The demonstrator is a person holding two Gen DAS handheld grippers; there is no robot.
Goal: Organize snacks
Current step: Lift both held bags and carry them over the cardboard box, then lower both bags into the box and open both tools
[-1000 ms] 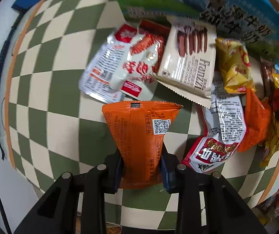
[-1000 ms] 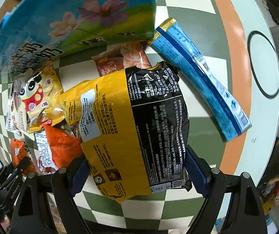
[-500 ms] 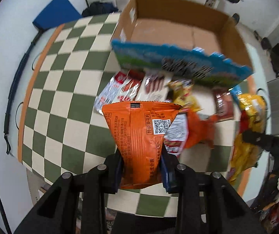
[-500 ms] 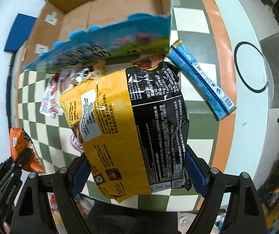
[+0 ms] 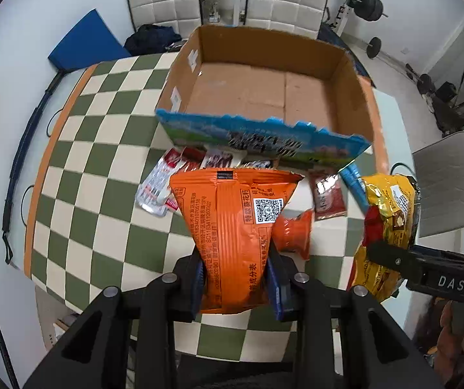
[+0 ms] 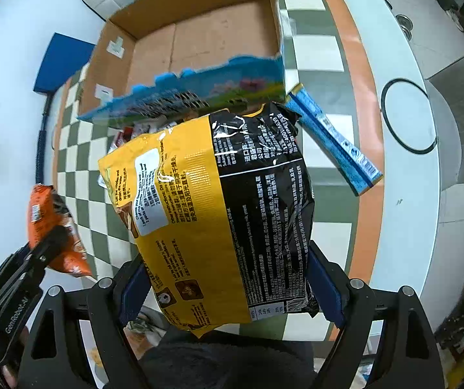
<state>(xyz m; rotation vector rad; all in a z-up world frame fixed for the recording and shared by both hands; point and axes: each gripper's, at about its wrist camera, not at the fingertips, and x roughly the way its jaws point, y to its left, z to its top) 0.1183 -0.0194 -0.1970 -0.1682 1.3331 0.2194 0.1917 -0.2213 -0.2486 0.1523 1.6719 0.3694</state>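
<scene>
Box (image 5: 264, 97) bare inside; nothing stowed. Near its front wall: left gripper (image 5: 237, 278) clenched on orange packet (image 5: 232, 227), loose snacks (image 5: 167, 188) on table, right gripper (image 6: 228, 285) grasping yellow-black bag (image 6: 219, 201).

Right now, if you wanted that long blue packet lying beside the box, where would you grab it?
Probably across its narrow width near the middle, coming from above. The long blue packet lies flat on the table, slanting away from the cardboard box corner, with open tablecloth along both long edges for fingers. Both grippers are currently full, so one must unload first.
</scene>
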